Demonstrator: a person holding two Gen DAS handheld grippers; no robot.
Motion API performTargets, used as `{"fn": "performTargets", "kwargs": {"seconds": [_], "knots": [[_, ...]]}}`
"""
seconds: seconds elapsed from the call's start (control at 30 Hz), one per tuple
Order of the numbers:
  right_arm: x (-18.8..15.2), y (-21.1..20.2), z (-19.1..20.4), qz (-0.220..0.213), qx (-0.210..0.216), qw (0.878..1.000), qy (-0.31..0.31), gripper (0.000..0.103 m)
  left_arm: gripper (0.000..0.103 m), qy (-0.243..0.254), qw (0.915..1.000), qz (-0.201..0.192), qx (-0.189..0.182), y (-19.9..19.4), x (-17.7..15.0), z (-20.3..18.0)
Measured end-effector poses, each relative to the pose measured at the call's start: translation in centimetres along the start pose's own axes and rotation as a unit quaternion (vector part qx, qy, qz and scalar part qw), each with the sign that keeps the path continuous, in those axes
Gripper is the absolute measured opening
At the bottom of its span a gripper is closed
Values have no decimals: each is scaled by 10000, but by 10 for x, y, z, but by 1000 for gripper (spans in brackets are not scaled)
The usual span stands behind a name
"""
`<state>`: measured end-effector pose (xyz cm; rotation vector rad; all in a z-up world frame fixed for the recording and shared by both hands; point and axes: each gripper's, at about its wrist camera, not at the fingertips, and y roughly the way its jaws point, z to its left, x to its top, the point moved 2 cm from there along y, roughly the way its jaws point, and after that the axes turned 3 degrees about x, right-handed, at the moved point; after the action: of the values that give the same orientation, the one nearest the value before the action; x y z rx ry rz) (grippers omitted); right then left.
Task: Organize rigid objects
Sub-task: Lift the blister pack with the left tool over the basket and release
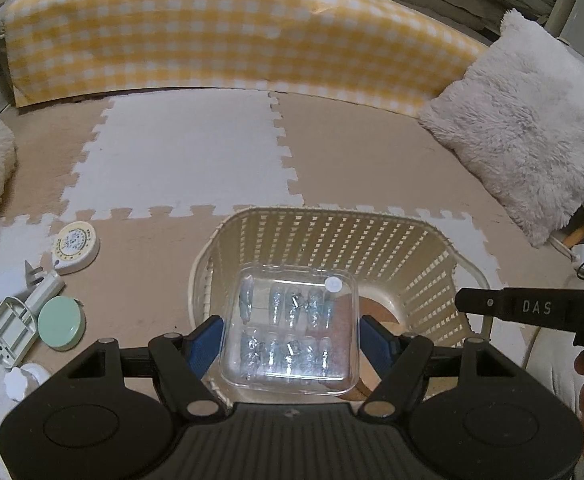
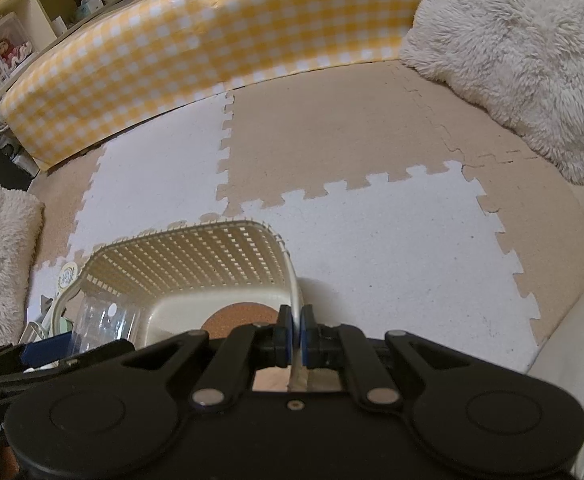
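Clear case (image 1: 289, 332) gripped across sides by left gripper (image 1: 292, 340), held over basket (image 1: 332, 236). Basket rim pinched by closed right gripper (image 2: 296, 330). Case best lowered level, likely beside brown disc (image 2: 237, 318), before release.

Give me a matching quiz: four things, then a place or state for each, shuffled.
1. clear plastic case
2. cream slotted basket
3. mint green round lid
4. brown cork disc

A. rim pinched by the right gripper
B. on the mat, left of the basket
C. on the basket floor
D. between the left gripper pads, over the basket

Pairs: 1-D, 2-A, 3-B, 4-C
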<state>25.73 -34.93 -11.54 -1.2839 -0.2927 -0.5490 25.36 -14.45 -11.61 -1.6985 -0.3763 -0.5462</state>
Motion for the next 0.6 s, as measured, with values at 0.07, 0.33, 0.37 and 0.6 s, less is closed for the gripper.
{"fn": "performTargets", "kwargs": {"seconds": [0.07,0.33,0.37,0.6], "knots": [[0,0,0,1,3,10000,4,5,74,-16,10000,5,28,0,-1,-1],[0,1,0,2,16,10000,-9,5,75,-56,9999,70,66,-1,0,0],[0,1,0,5,27,10000,-6,5,75,-56,9999,78,64,-1,0,-1],[0,1,1,7,17,10000,-20,5,75,-49,9999,76,76,-2,0,-1]]}}
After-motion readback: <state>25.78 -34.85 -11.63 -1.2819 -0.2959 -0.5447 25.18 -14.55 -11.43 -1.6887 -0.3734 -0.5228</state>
